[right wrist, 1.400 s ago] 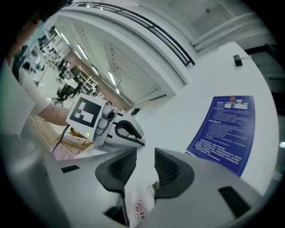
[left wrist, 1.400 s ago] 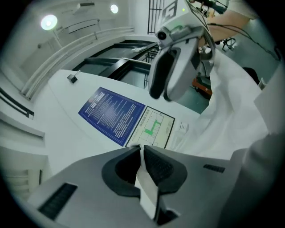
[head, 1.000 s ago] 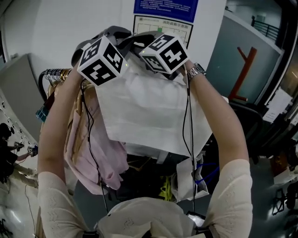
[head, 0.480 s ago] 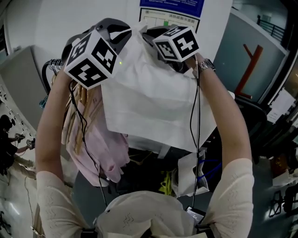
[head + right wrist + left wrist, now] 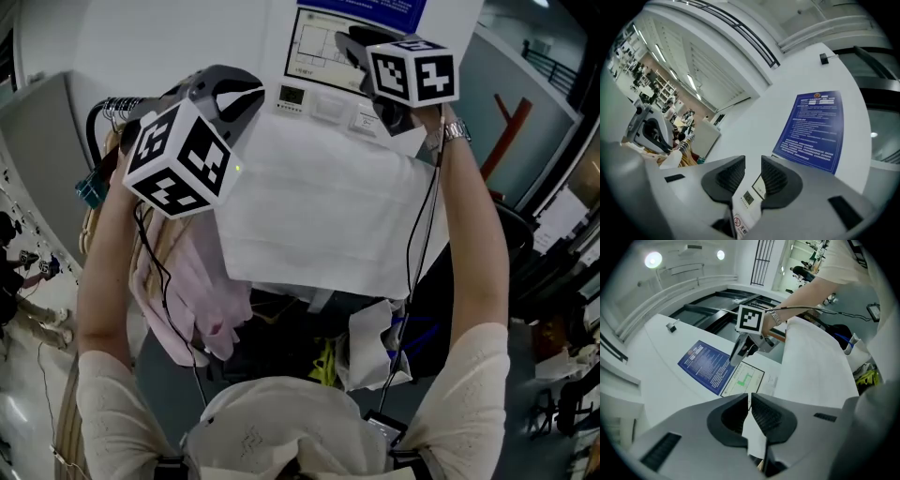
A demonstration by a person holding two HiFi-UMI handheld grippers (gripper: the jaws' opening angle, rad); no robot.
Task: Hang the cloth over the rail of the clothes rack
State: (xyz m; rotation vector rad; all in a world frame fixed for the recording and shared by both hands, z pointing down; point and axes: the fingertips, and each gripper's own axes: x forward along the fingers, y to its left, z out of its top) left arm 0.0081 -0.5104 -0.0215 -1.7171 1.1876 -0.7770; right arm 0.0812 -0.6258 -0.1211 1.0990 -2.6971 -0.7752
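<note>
The right gripper [image 5: 753,165] has released the rectangular white fabric cloth [image 5: 319,216] and risen above its upper right corner; its jaws have just been opening and stand part-way apart with only the wall between them. The left gripper [image 5: 750,401] stays clamped on the cloth's upper left edge, beside the pink garments [image 5: 202,291] on the rack. The cloth hangs spread below both grippers; the rail beneath is hidden, so verify the drape before releasing the left edge.
</note>
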